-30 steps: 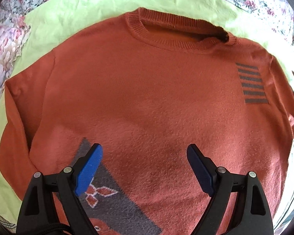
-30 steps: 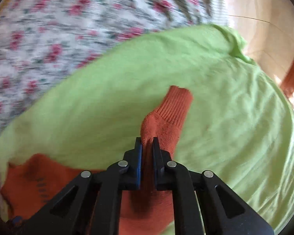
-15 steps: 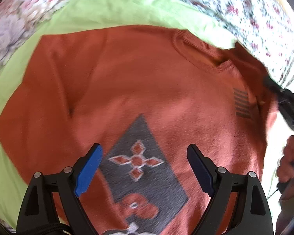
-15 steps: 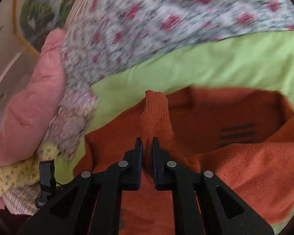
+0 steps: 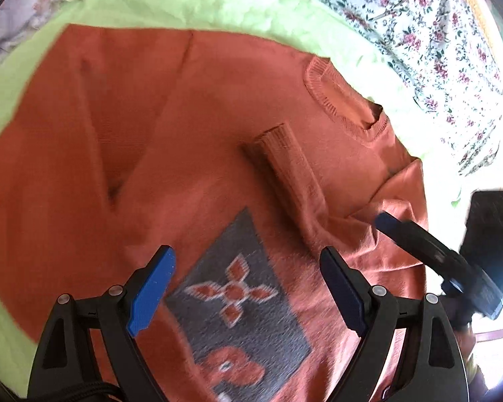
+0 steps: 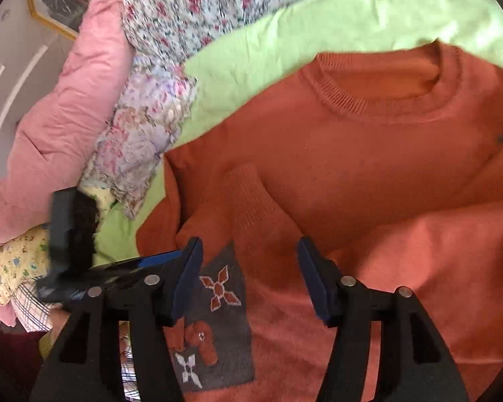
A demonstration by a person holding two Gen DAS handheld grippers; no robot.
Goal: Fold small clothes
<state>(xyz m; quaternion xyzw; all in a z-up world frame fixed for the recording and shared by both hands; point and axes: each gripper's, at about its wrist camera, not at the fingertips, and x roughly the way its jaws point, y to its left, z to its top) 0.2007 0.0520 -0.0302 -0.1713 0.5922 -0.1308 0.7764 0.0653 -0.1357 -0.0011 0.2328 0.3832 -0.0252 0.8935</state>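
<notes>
One ribbed knit sleeve [image 6: 251, 201] across fuzzy orange sweater [image 6: 369, 154], crinkled green sheet [image 6: 285, 40] beneath

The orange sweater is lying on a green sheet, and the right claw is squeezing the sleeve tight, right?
Not quite. The right claw is open, its jaws having just been opening; the sleeve lies loose on the orange sweater, which does rest on the green sheet. The right wrist view shows this.

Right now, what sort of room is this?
Most likely a bedroom: the orange sweater lies on a green sheet over floral bedding, with a pink quilt bunched beside it.
</notes>
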